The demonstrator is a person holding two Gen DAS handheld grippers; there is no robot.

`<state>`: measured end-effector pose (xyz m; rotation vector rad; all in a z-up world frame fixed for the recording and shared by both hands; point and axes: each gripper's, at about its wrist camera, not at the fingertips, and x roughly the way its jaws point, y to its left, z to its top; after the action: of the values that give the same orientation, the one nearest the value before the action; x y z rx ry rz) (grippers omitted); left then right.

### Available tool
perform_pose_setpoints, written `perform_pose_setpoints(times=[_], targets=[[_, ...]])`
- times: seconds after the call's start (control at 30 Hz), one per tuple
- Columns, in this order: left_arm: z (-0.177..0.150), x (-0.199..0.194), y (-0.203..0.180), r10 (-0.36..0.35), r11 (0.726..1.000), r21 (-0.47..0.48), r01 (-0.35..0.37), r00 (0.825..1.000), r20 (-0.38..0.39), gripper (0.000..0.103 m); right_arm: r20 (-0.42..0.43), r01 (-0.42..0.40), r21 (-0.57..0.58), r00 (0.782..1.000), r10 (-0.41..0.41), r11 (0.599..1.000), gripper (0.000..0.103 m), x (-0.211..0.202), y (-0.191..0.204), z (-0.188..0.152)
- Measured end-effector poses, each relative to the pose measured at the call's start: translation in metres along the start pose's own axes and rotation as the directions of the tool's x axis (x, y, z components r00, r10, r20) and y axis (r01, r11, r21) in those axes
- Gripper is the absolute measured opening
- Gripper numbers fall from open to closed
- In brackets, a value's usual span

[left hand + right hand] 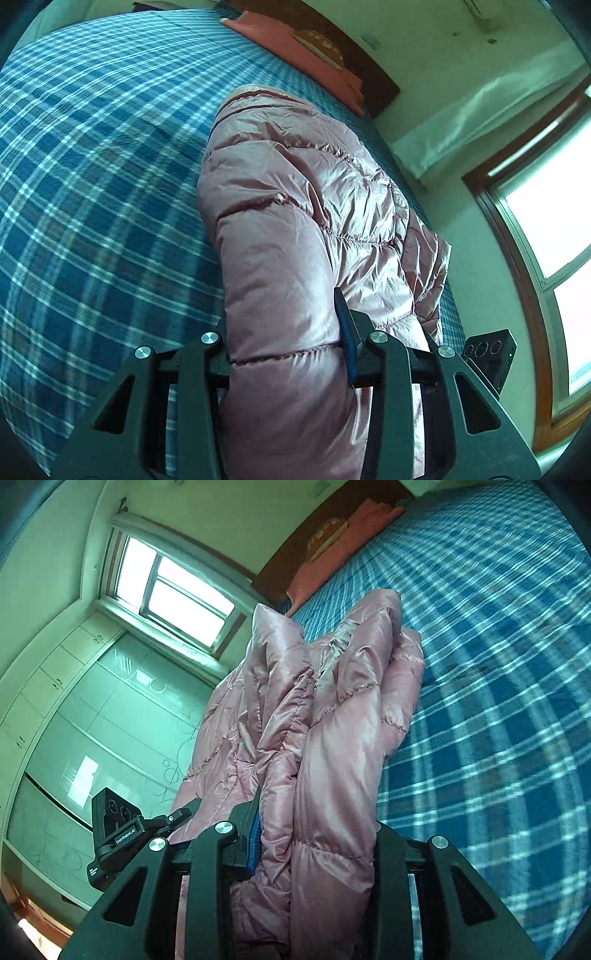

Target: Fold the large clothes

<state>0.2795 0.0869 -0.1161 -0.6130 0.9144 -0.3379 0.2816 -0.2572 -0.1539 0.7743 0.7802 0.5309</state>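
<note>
A shiny pink quilted puffer jacket (295, 221) hangs bunched over the blue plaid bed (92, 184). My left gripper (284, 350) is shut on a thick fold of the jacket, which fills the space between its fingers. In the right wrist view the same jacket (332, 720) rises from my right gripper (314, 834), which is shut on another thick fold. Both grippers hold the jacket up, its far end drooping toward the bed (498, 683). The fingertips are mostly hidden by fabric.
A salmon pillow (295, 44) and dark wooden headboard (369, 62) lie at the bed's far end. A window (173, 590) and pale wardrobe doors (92, 720) stand beside the bed. A black camera module (110, 830) sits on the other gripper.
</note>
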Motion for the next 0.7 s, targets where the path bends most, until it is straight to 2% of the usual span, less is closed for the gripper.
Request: perform_pose_setpoints(times=[0.13,0.23,0.3,0.37,0.47,0.53,0.7], targets=[[0.001,0.005,0.032,0.003,0.999,-0.046,-0.003,1.0,-0.008,0.038,-0.015,0.006,0.025,1.0,-0.006,1.0,0.031,0.016,-0.009,-0.006],[-0.001,0.008,0.039,-0.012,0.999,-0.037,0.012,1.0,-0.012,0.043,-0.017,0.021,0.032,1.0,-0.021,0.999,0.032,0.016,-0.015,-0.006],[0.0,0.008,0.043,-0.036,0.999,-0.033,0.035,0.999,-0.02,0.05,-0.026,0.043,0.026,0.999,-0.042,0.999,0.039,0.009,-0.014,-0.007],[0.005,0.005,0.05,-0.068,0.997,-0.041,0.066,0.997,-0.035,0.062,-0.038,0.087,-0.005,0.995,-0.087,0.996,0.053,0.005,-0.009,-0.006],[0.012,-0.008,0.058,-0.082,0.996,-0.042,0.082,0.997,0.0,0.071,-0.007,0.134,-0.053,0.991,-0.134,0.99,0.069,-0.009,-0.002,0.003],[0.023,-0.011,0.066,-0.072,0.996,-0.05,0.073,0.997,0.018,0.071,0.008,0.143,-0.05,0.99,-0.142,0.989,0.071,-0.012,-0.004,0.014],[0.052,0.004,0.065,-0.07,0.995,-0.079,0.069,0.997,-0.012,0.071,0.003,0.142,0.0,0.99,-0.142,0.99,0.072,0.002,-0.014,0.055]])
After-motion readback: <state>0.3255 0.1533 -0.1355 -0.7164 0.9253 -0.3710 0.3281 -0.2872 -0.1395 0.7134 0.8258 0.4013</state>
